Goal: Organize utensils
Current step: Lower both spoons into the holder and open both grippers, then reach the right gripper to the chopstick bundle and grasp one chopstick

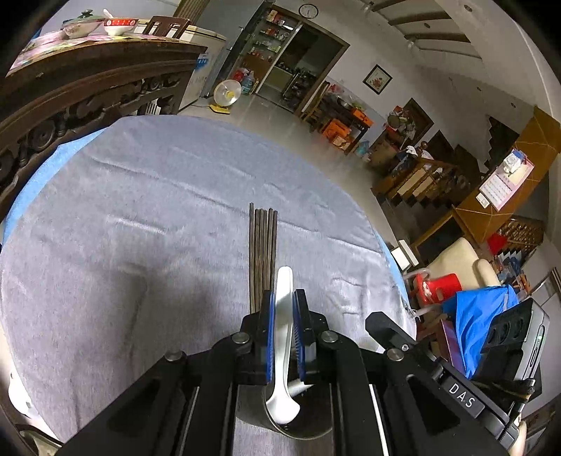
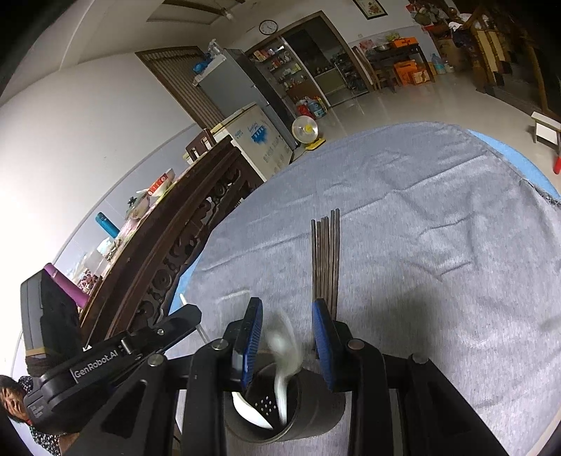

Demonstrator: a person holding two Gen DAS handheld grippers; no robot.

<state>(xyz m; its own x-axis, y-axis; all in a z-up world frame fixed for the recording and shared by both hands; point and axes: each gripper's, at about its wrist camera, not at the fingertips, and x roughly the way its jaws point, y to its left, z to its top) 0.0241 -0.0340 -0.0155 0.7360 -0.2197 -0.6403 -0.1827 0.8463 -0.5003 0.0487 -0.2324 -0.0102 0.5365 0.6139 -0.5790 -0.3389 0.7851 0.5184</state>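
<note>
Left gripper (image 1: 284,308) is pinching a white spoon (image 1: 283,315), lowering it into the dark utensil holder (image 2: 308,421) at bottom centre. Right gripper (image 2: 287,329) is spread, empty. Chopsticks (image 2: 326,259) on the cloth aren't put away yet.

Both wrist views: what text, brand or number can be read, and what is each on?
"DAS": white letters on the right gripper body, seen in the left wrist view.
"GenRobot.AI": white letters on the left gripper body, seen in the right wrist view.
Chest freezer blue print: too blurred to read.
Wall clock numerals: too small.
Wall calendar: too small.
</note>
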